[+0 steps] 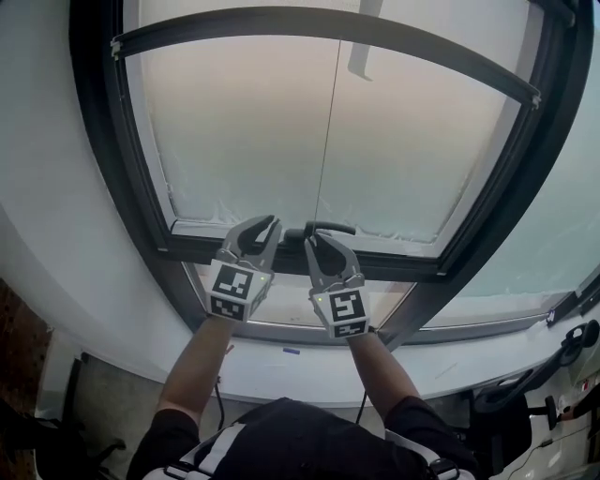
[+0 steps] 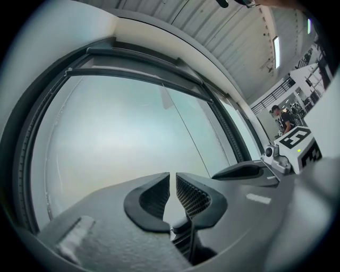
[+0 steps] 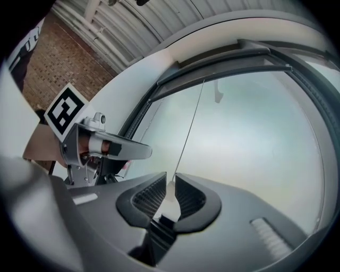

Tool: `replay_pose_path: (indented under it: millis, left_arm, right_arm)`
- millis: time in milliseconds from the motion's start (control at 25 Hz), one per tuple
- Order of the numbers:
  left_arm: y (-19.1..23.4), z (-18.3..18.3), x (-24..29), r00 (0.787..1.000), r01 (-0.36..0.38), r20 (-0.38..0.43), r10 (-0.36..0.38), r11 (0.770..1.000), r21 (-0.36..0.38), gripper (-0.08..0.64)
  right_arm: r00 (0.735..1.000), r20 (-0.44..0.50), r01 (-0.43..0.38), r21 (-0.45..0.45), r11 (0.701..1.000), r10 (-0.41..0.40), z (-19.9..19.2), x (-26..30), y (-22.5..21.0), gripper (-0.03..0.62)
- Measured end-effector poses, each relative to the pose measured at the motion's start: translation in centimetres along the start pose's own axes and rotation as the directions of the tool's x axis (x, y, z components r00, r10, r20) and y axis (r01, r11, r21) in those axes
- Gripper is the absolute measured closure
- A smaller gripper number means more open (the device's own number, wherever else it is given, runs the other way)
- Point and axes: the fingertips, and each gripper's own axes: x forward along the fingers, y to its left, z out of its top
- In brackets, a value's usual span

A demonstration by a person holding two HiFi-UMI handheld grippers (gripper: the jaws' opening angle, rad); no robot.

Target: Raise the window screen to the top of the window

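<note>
The window screen's slim dark bar with capped ends spans the far top of the window, just below the upper edge of the dark window frame. Its mesh cannot be told apart from the pale frosted pane behind it. A thin grey cord hangs from the middle of the bar and runs down the pane to the near lower rail.

The cord ends in the right gripper, whose jaws stand narrow, pinched on its pale lower end. Just left of it is the left gripper. Its jaws are parted by a narrow slit with only the pale pane showing through, and nothing is between them. Both grippers point at the lower rail, side by side, their tips near a black curved handle on that rail.

A small white tab shows on the pane near the top, right of the cord. A pale window sill lies near, under the person's forearms.
</note>
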Motion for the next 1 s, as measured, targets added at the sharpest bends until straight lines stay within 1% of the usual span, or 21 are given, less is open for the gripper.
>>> replay_pose_path:
  millis: [40, 160, 240, 320, 360, 480, 600, 680, 800, 920, 1000]
  left_arm:
    - [0.0, 0.1, 0.0, 1.0, -0.005, 0.01, 0.005, 1.0, -0.006, 0.518]
    - [0.0, 0.3, -0.4, 0.999, -0.018, 0.036, 0.019, 1.0, -0.019, 0.518]
    - [0.3, 0.2, -0.8, 0.998, -0.031, 0.045, 0.033, 0.999, -0.029, 0.518]
    - [0.7, 0.1, -1.0, 0.997, -0.044, 0.055, 0.047, 0.997, -0.056, 0.518]
    - [0.9, 0.1, -1.0, 0.997, -0.05, 0.058, 0.054, 0.996, -0.073, 0.519]
    - [1.7, 0.2, -1.3, 0.995, -0.07, 0.06, 0.077, 0.991, -0.112, 0.518]
    - [1.9, 0.5, -1.7, 0.994, -0.067, 0.075, 0.076, 0.992, -0.109, 0.518]
    - [1.8, 0.3, -1.8, 0.996, -0.062, 0.065, 0.069, 0.992, -0.107, 0.518]
    - [1.7, -0.3, -1.9, 0.997, -0.058, 0.052, 0.064, 0.991, -0.12, 0.518]
    - [2.0, 0.2, -1.8, 0.996, -0.05, 0.061, 0.059, 0.99, -0.13, 0.518]
    - [2.1, 0.9, -1.7, 0.996, -0.045, 0.066, 0.053, 0.992, -0.114, 0.518]
  right_arm:
    - [1.0, 0.002, 0.003, -0.003, 1.0, -0.003, 0.3, 0.2, -0.4, 0.537]
    - [1.0, 0.005, 0.012, 0.026, 1.0, -0.012, 0.7, 0.6, -1.2, 0.537]
    - [0.999, 0.03, 0.013, 0.003, 1.0, -0.013, 1.8, 0.6, -1.2, 0.537]
    - [0.997, 0.079, 0.019, -0.026, 0.999, -0.017, 4.0, 0.1, -1.4, 0.537]
    - [0.994, 0.106, 0.024, -0.022, 0.999, -0.022, 5.2, -0.2, -1.6, 0.537]
    - [0.989, 0.145, 0.026, 0.038, 0.999, -0.032, 8.3, 0.0, -2.4, 0.537]
    - [0.986, 0.161, 0.043, 0.046, 0.998, -0.05, 10.2, 0.6, -3.1, 0.537]
    - [0.985, 0.163, 0.044, 0.035, 0.998, -0.049, 10.9, 1.2, -3.2, 0.538]
    - [0.986, 0.158, 0.044, 0.048, 0.998, -0.051, 11.6, 1.9, -3.0, 0.538]
    - [0.983, 0.174, 0.043, 0.053, 0.998, -0.052, 13.4, 2.8, -2.4, 0.538]
    - [0.981, 0.19, 0.037, 0.052, 0.998, -0.046, 14.9, 3.3, -2.3, 0.537]
